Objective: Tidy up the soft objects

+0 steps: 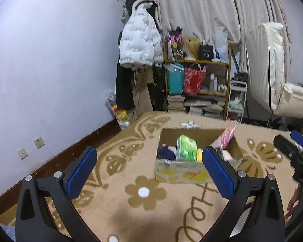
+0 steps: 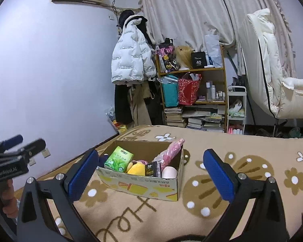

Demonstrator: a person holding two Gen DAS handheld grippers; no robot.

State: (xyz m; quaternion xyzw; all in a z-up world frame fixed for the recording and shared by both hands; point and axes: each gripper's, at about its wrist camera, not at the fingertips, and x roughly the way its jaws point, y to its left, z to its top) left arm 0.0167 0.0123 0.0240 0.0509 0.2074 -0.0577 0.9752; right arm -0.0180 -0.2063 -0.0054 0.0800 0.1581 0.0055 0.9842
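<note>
Task looks close to done, as a guess: the soft items sit packed in the open brown cardboard box (image 2: 143, 179) on the beige flower-patterned blanket (image 2: 242, 205) of the bed, and nothing soft lies loose on the visible blanket, though the bed's near edge is hidden. Inside stand a green tissue pack (image 2: 119, 158), a yellow plush toy (image 2: 136, 169), a small black packet (image 2: 153, 169), a pale pink roll (image 2: 169, 172), a pink plastic-wrapped bundle (image 2: 169, 151) poking over the rim, and something purple and soft (image 1: 165, 153), hard to identify. Left gripper (image 1: 149, 173) and right gripper (image 2: 151, 178) both hover just short of the box, fingers spread wide and holding nothing.
</note>
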